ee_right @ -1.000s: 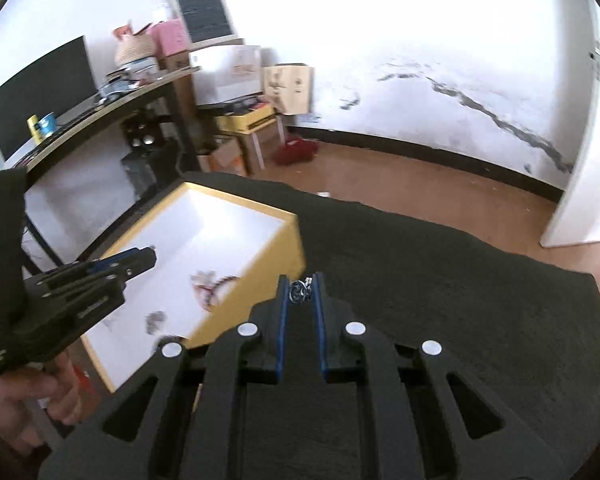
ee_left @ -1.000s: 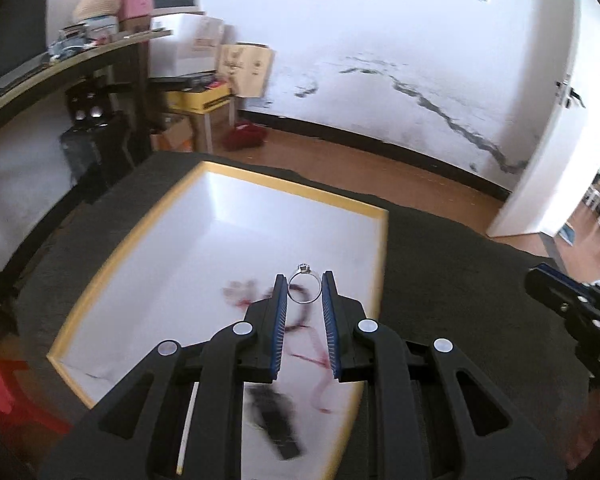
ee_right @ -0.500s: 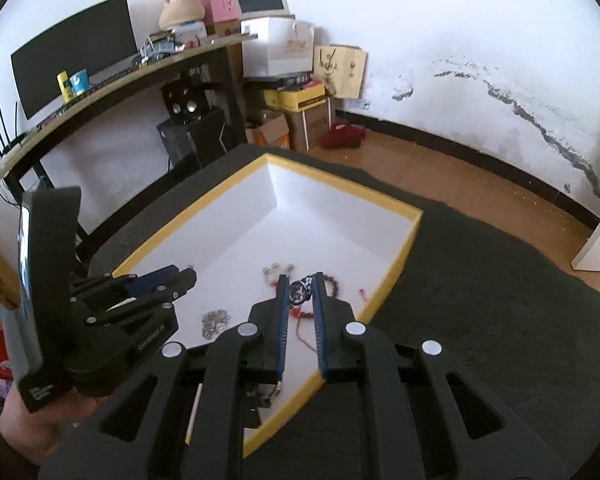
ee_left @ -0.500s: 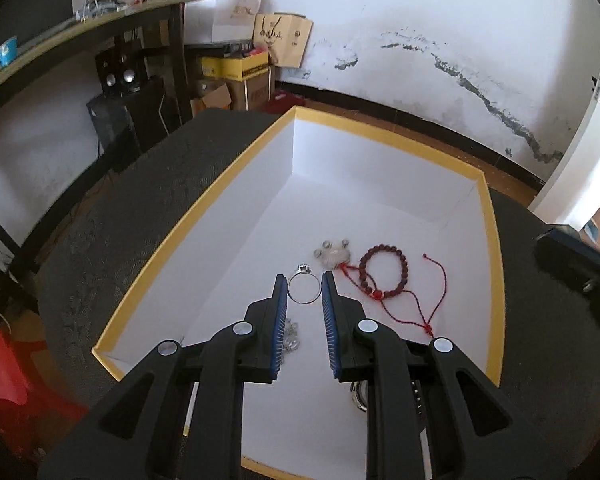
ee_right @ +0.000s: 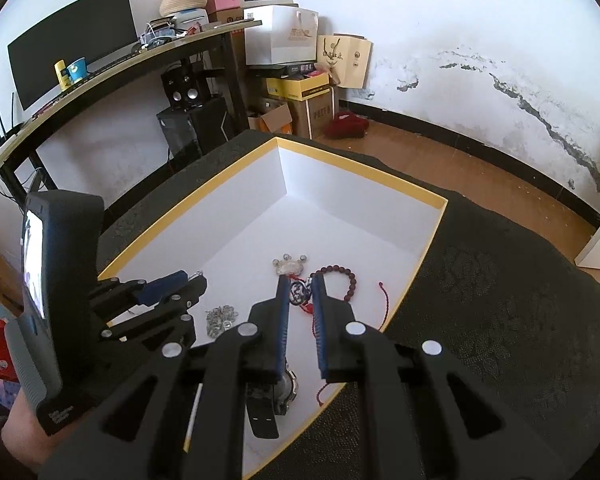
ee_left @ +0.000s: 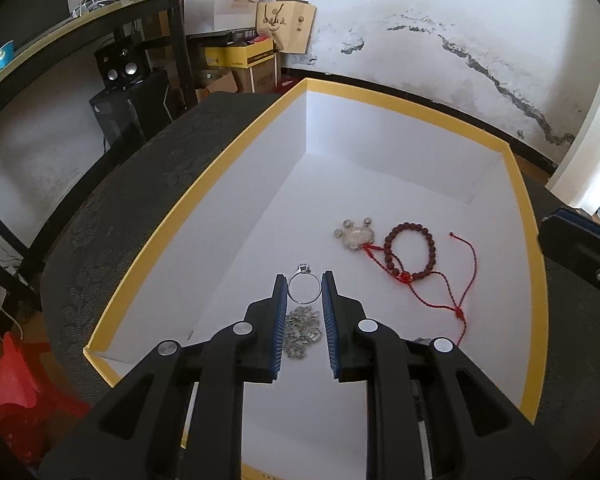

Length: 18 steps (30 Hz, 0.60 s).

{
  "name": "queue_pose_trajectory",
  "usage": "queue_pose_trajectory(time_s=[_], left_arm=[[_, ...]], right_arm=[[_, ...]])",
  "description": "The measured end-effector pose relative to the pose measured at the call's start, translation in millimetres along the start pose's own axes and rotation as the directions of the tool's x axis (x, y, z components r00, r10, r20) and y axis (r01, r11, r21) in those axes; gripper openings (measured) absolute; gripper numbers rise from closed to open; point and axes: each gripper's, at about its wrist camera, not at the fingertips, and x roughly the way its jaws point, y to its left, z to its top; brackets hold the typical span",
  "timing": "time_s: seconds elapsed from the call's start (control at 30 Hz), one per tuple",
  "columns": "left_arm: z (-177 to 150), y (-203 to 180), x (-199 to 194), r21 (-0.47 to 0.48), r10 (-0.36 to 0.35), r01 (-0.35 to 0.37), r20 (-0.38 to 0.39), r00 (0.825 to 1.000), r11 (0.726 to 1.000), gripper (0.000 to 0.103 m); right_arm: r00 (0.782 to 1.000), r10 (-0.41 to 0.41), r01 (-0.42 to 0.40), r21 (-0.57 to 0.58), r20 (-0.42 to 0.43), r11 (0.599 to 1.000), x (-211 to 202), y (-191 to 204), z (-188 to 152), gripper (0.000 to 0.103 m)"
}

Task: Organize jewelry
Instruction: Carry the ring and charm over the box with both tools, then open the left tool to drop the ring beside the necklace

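Your left gripper (ee_left: 304,292) pinches a silver ring (ee_left: 304,287) over the white box (ee_left: 404,106), above a chain pile (ee_left: 301,332). Your right gripper (ee_right: 300,294) clamps a blue-white charm (ee_right: 299,293) near the bead bracelet (ee_right: 342,280).

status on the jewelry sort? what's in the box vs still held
Already lying in the yellow-rimmed box: bead bracelet, silver pendant on red cord, silver chain and a watch. In hand: left gripper pinches a silver ring; right gripper pinches a small blue-and-white piece. Both hang over the box, not yet released. Left: set both down.
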Motion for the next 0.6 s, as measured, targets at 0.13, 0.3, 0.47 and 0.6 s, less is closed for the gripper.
queue_pose_trajectory(time_s=[0.13, 0.3, 0.47, 0.6], left_arm=[[-0.7, -1.3, 3.5, 0.004, 0.007, -0.007, -0.009, 1.0, 1.0, 0.018], [-1.4, -5.6, 4.6, 0.015, 0.011, -0.011, -0.011, 1.0, 1.0, 0.018], [-2.9, -5.2, 6.6, 0.015, 0.013, -0.013, -0.017, 1.0, 1.0, 0.018], [-2.9, -5.0, 7.6, 0.02, 0.017, -0.017, -0.019, 1.0, 1.0, 0.018]], right_arm=[[1.0, 0.001, -0.001, 0.001, 0.0, 1.0, -1.0, -0.6, -0.8, 0.012], [1.0, -0.002, 0.002, 0.0, 0.001, 1.0, -0.2, 0.0, -0.7, 0.012], [1.0, -0.001, 0.001, -0.001, -0.002, 1.0, -0.2, -0.8, -0.9, 0.012], [1.0, -0.001, 0.001, -0.002, -0.002, 1.0, -1.0, -1.3, -2.0, 0.012]])
